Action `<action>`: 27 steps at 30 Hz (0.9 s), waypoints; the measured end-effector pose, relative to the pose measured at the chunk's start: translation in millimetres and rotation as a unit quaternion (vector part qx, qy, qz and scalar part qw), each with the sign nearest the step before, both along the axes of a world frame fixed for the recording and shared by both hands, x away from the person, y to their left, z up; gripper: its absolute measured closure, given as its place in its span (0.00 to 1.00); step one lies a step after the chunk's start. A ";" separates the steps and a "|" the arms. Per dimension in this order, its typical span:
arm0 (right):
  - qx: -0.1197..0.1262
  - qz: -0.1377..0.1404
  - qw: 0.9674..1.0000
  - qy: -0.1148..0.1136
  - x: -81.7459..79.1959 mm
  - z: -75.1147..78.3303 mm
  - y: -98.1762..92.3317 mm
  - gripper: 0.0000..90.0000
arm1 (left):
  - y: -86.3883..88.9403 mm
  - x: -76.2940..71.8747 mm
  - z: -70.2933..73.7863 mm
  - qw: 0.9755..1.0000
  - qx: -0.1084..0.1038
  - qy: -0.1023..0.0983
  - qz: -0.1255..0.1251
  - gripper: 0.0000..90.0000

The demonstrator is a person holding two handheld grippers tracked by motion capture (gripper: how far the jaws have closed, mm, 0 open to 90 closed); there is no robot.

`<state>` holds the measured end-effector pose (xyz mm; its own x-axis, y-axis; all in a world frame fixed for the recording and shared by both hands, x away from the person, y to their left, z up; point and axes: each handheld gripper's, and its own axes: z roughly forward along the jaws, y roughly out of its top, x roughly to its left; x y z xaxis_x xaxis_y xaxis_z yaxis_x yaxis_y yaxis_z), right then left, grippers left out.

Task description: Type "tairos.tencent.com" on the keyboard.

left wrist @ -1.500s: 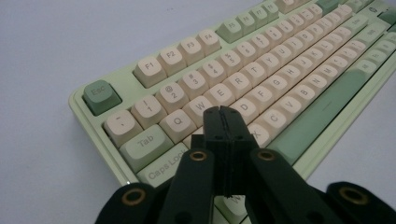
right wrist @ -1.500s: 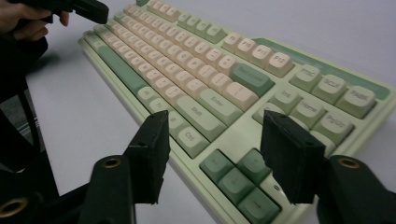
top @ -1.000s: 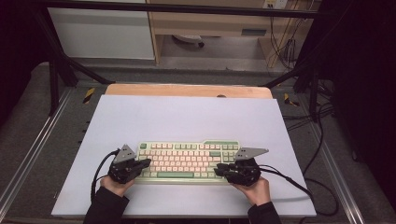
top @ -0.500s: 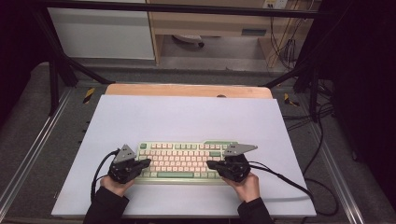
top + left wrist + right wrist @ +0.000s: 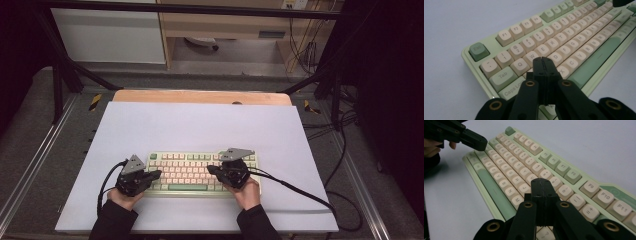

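The left gripper (image 5: 156, 174) is held over the left end of the pale green keyboard with cream keycaps (image 5: 190, 170), jaws pressed fully together with nothing between them; in the left gripper view its tip (image 5: 542, 61) is seen above the keys near Q and W. The keyboard is laid flat on the white table sheet (image 5: 200, 125), near its front edge. The right gripper (image 5: 212, 170) is held over the keyboard's right half, its 2 jaws also closed on nothing, tip (image 5: 541, 183) above the letter keys.

One keyboard (image 5: 197, 172), two grippers, left (image 5: 156, 174) and right (image 5: 212, 170), one white sheet (image 5: 200, 125).
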<state>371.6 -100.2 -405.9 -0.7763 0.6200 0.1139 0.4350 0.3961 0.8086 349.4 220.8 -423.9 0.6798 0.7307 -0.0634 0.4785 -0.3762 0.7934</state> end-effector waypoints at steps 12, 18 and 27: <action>-0.043 -0.003 0.999 0.006 15.1 -12.6 25.0 1.00 | -0.4 0.1 -0.2 1.000 0.001 -0.001 -0.001 1.00; -0.045 -0.004 0.999 0.010 19.0 -16.3 29.2 1.00 | -0.6 0.5 -0.7 1.000 0.002 0.000 -0.001 1.00; -0.054 -0.002 0.998 0.014 22.0 -20.5 32.5 1.00 | -0.2 0.7 -0.7 1.000 0.002 0.000 -0.001 1.00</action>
